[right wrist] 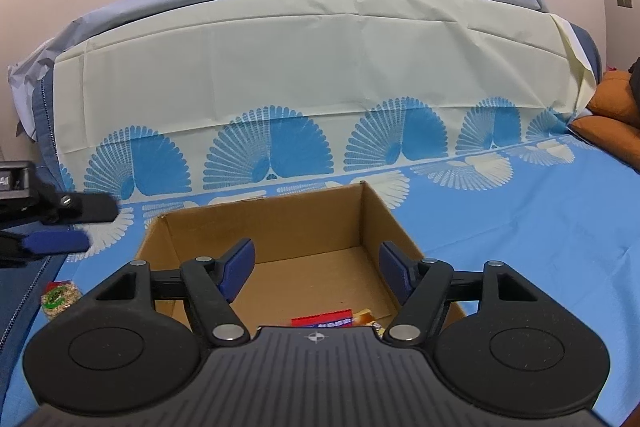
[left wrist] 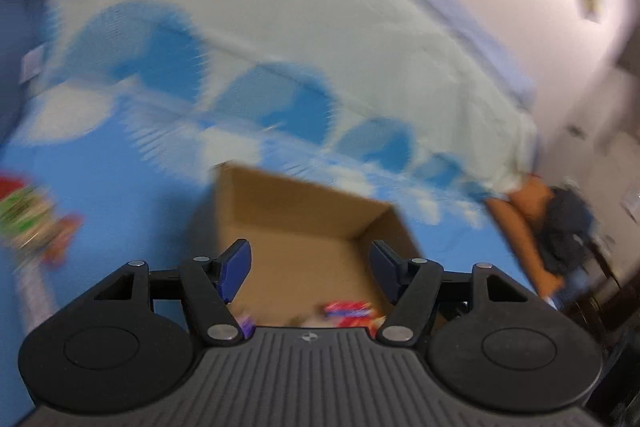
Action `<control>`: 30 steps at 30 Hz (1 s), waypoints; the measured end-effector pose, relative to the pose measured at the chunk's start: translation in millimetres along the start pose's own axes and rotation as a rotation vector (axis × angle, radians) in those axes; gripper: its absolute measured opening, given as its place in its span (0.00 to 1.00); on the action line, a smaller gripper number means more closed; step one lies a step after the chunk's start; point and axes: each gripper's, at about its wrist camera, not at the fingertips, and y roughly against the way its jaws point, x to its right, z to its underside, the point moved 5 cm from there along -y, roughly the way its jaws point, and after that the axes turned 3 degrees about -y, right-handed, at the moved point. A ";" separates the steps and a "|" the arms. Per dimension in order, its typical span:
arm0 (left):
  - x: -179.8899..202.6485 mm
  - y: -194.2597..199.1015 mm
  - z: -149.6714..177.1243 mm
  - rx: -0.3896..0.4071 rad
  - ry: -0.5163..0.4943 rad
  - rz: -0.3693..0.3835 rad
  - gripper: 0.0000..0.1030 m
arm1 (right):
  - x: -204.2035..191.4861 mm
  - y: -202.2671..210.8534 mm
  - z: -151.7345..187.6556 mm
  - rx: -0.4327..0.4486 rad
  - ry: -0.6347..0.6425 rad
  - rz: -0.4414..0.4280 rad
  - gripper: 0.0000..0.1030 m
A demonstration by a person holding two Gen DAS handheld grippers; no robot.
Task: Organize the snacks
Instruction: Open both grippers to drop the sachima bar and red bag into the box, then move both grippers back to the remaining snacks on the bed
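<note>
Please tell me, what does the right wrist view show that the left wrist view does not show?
Only the right wrist view shows the left gripper from outside, at the left edge, and the grain packet sharply. Only the left wrist view shows a dark bag at the right and a purple wrapper. Both show the open cardboard box with a red snack packet inside, on the blue patterned cloth.

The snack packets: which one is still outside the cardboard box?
The green-labelled grain packet, lying on the blue cloth left of the cardboard box. The red packet and the orange one lie inside the box.
</note>
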 end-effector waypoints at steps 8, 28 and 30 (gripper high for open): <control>56.1 178.4 -52.2 0.043 0.279 0.049 1.00 | -16.8 0.0 4.8 -0.015 -0.004 -0.033 0.69; 145.2 322.9 -59.3 0.010 0.366 0.284 1.00 | -28.4 -0.9 1.1 -0.012 -0.061 -0.060 0.69; 141.7 321.6 -59.3 0.016 0.406 0.282 1.00 | -25.9 0.5 1.0 -0.010 -0.074 -0.060 0.69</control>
